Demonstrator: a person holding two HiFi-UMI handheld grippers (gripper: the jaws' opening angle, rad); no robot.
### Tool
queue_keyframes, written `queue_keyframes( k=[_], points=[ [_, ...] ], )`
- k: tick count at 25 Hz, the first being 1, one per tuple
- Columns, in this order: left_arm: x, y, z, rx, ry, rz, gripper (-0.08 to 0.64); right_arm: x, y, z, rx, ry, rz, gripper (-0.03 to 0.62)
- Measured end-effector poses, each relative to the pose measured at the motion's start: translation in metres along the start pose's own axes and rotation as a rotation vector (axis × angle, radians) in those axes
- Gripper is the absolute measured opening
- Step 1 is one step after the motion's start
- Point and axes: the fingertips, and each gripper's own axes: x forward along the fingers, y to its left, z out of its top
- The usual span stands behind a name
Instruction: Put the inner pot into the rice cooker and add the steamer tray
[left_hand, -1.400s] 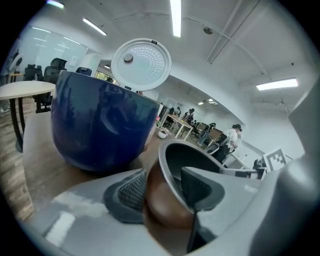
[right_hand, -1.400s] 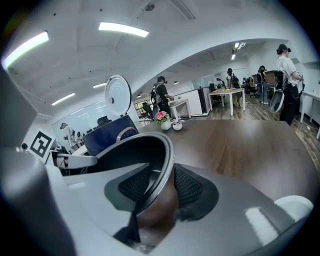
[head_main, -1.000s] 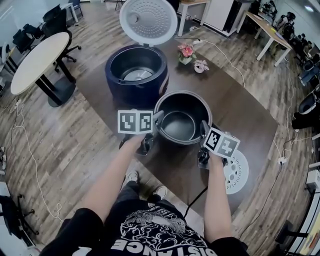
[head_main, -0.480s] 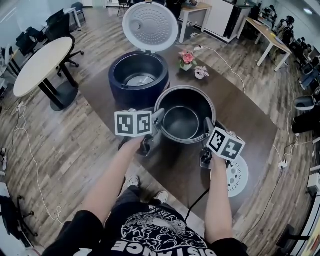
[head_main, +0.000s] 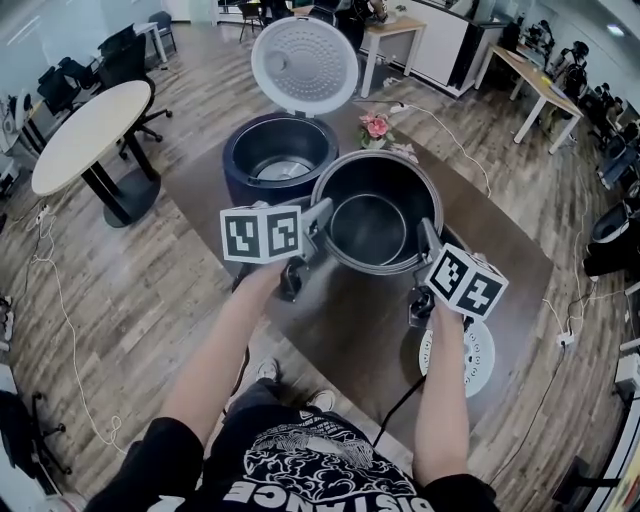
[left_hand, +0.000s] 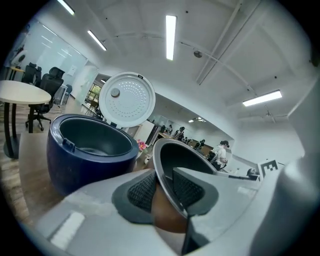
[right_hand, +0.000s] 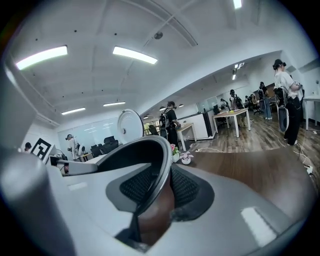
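Empty inner pot (head_main: 375, 215) upright beside open rice cooker (head_main: 262, 165).

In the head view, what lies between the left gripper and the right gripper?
The inner pot lies there: the left gripper grips its rim on one side, the right gripper on the opposite side. The head view shows it.

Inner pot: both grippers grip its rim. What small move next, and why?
Probably carry the pot, held level, toward the cooker beyond it. The left gripper and right gripper clamp opposite sides of its rim, the cooker's lid stands open, and its well looks empty.
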Motion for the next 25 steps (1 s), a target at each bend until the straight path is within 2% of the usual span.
queue_keyframes(
  k=[13,18,25],
  points=[
    [-0.02,-0.021,0.074,0.07,-0.113,-0.016,0.11,-0.001,0.032,0.075,-0.044,-0.125,0.068,0.112],
    [-0.033,-0.013,0.099,0.101,-0.158,-0.005,0.11,0.009,0.054,0.092,-0.066,-0.161,0.095,0.114],
    [-0.053,0.015,0.131,0.102,-0.205,0.008,0.11,0.031,0.096,0.111,-0.097,-0.185,0.135,0.114]
  ],
)
